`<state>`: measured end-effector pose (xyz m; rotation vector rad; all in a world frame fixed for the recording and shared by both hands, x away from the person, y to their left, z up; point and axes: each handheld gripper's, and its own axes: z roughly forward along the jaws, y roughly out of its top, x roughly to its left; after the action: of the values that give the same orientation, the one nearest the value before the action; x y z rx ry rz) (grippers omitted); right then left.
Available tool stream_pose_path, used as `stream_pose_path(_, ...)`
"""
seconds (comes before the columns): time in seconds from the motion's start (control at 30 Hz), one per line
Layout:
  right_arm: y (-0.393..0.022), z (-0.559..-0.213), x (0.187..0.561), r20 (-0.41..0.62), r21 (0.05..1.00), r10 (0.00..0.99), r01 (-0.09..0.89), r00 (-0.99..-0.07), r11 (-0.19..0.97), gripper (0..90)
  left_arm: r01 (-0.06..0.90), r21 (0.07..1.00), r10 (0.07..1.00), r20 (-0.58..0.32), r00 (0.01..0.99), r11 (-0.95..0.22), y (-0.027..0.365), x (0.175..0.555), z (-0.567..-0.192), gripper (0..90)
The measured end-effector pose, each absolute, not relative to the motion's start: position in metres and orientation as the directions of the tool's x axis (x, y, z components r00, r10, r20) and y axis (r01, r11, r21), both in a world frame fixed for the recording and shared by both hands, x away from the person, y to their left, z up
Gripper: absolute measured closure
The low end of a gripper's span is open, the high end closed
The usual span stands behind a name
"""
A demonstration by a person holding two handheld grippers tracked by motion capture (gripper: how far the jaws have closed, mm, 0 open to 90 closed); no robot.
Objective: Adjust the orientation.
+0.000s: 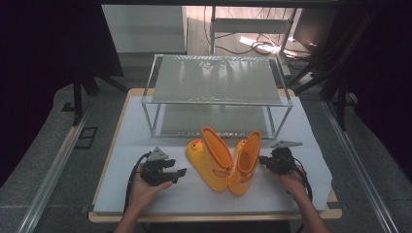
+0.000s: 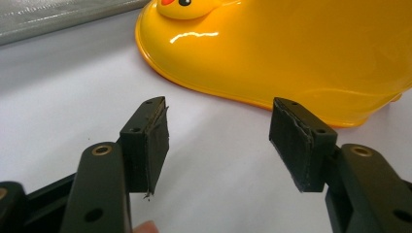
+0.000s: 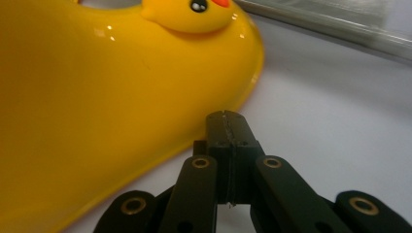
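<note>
Standing side by side at table point(image 1: 145, 194) centre, two yellow duck boots point(image 1: 224, 160) separated the grippers: left gripper point(image 1: 176, 174) at 9 o'clock gaped empty; right gripper point(image 1: 265, 160) at 3 o'clock was closed, holding nothing.

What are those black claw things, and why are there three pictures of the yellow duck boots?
A person sits at a table and holds a tool in each hand, called a hand-held gripper. It has two black jaws that pinch things, like tongs. One picture comes from a camera up high, looking down on the white table. There you see the left hand-held gripper, the right hand-held gripper, two yellow boots between them, the left boot and the right boot, and a metal shelf behind. The other two pictures come from little cameras riding on each tool, so the boots look huge. The left tool's jaws are open, the right tool's are closed. Neither one holds anything.
</note>
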<state>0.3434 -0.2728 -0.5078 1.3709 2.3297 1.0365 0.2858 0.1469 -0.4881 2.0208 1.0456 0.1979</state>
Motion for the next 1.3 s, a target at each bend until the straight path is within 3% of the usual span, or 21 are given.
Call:
stream_pose_path(0.37,-0.246,-0.506,0.36,0.087,0.674,0.809,0.632,-0.581,0.382,89.7,0.605,0.733,0.731,-0.221,0.645,-0.312,0.146,0.285,-0.489,39.8)
stream_pose_path(0.67,-0.229,-0.515,0.372,0.151,0.715,0.735,0.586,-0.661,0.38,89.7,0.607,0.732,0.733,-0.222,0.643,-0.31,0.147,0.286,-0.489,39.8)
stream_pose_path(0.87,-0.232,-0.514,0.373,0.148,0.713,0.737,0.588,-0.659,0.382,89.6,0.607,0.732,0.734,-0.221,0.643,-0.311,0.147,0.285,-0.49,39.9)
stream_pose_path(1.03,-0.26,-0.499,0.353,0.177,0.739,0.768,0.598,-0.616,0.31,89.6,0.606,0.735,0.737,-0.222,0.638,-0.304,0.151,0.284,-0.488,39.9)
stream_pose_path(1.3,-0.3,-0.489,0.275,0.159,0.756,0.779,0.583,-0.606,0.299,89.6,0.599,0.742,0.737,-0.218,0.64,-0.301,0.151,0.282,-0.485,40.0)
